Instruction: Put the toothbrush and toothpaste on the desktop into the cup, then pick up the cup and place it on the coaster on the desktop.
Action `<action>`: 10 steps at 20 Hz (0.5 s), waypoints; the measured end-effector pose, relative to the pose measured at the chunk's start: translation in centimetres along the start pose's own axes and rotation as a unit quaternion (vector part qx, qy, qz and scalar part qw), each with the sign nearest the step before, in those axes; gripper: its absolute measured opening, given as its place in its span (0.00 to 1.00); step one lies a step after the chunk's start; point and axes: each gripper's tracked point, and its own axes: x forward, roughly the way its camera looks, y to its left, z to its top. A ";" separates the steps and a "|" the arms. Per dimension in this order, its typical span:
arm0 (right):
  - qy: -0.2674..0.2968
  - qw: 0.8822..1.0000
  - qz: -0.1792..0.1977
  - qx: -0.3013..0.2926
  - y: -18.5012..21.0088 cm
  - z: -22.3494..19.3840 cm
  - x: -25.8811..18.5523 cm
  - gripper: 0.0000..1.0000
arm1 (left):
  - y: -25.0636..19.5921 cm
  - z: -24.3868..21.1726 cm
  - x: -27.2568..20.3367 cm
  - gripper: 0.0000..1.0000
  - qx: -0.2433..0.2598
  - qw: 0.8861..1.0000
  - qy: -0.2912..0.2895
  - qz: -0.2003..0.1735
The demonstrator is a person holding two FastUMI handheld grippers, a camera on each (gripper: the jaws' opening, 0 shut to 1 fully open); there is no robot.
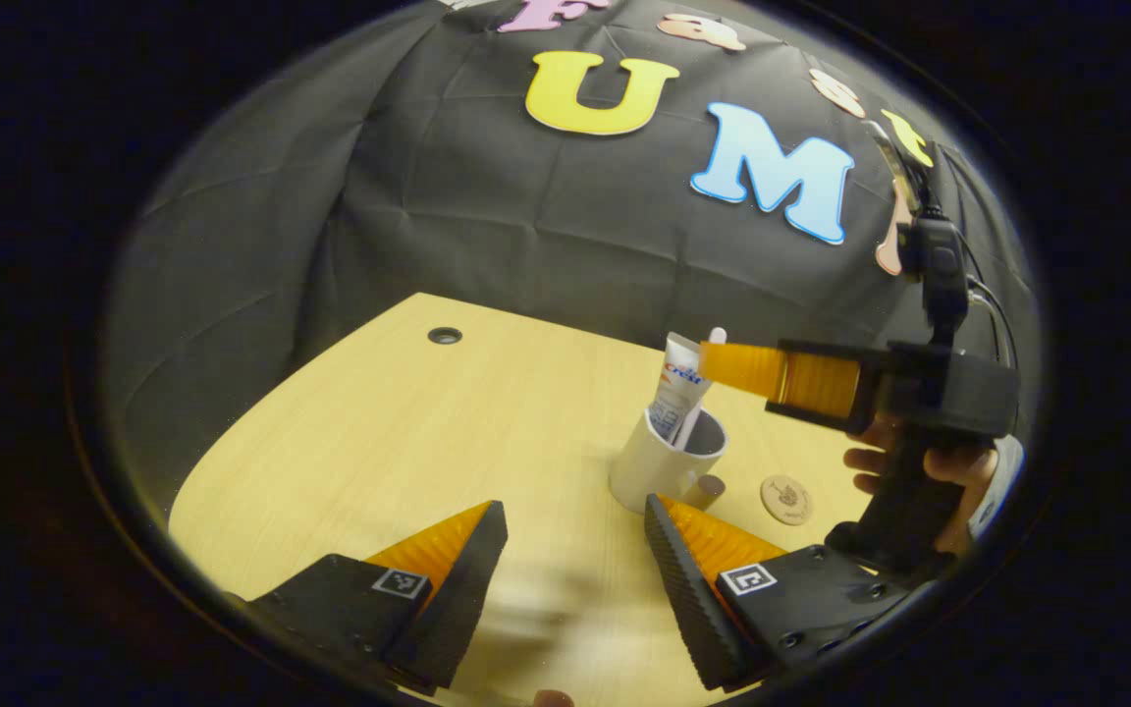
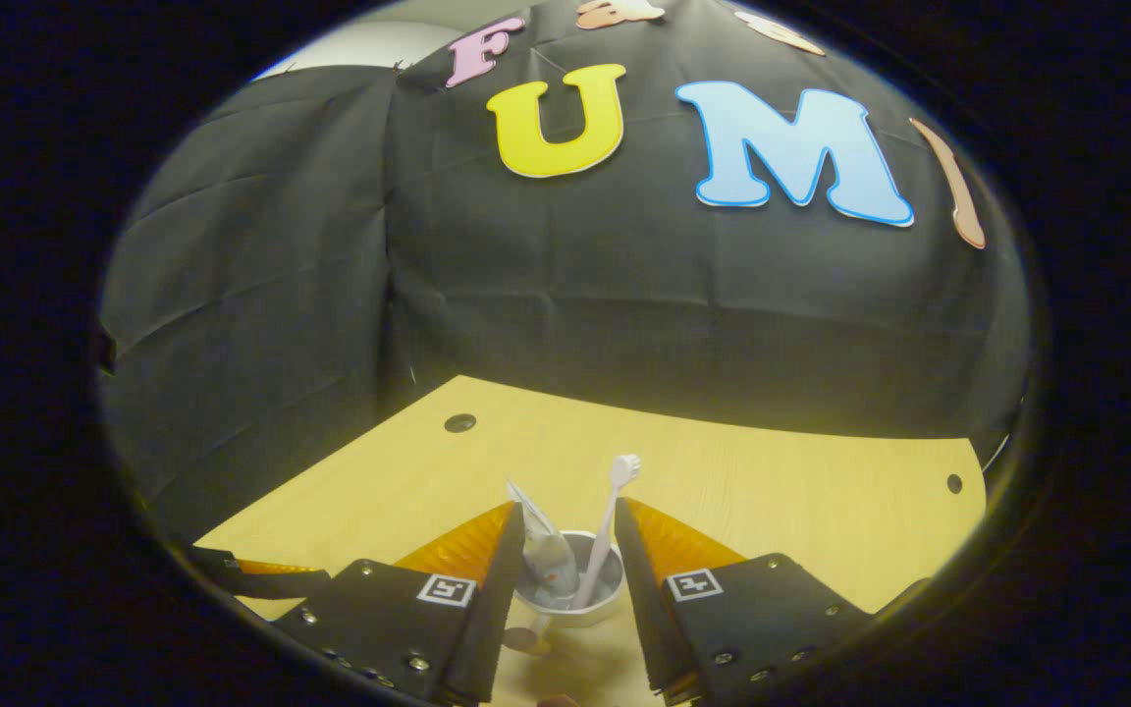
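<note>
We see the cup (image 1: 666, 460) upright on the desk (image 1: 399, 442), with the toothpaste (image 1: 675, 388) and toothbrush (image 1: 701, 393) standing in it and the coaster (image 1: 786, 499) just beside it. Our left gripper (image 1: 575, 525) hovers nearby, jaws spread and empty. Our right gripper (image 2: 568, 535) is above the cup, fingers apart either side of the toothbrush, touching nothing.

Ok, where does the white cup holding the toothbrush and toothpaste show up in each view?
Left gripper view: the white cup stands right of centre on the wooden desk, beyond the claw.
Right gripper view: the cup sits low at centre, between the claw's two fingers.
Shared landmark: the dark round hole in the desk.
</note>
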 end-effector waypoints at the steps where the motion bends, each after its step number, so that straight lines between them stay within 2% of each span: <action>1: -0.006 1.000 0.002 0.005 -0.1 0.4 -0.7 0.56 | -0.4 -0.2 0.0 0.92 0.003 1.000 0.004 -0.003; 5: -0.026 0.999 -0.004 0.019 -1.4 1.8 -4.3 0.56 | -3.0 -0.3 0.3 0.92 0.020 0.999 0.019 -0.024; 10: -0.029 0.999 -0.040 0.020 -5.0 1.0 -9.7 0.56 | -6.1 -0.9 1.2 0.92 0.034 0.997 0.045 -0.049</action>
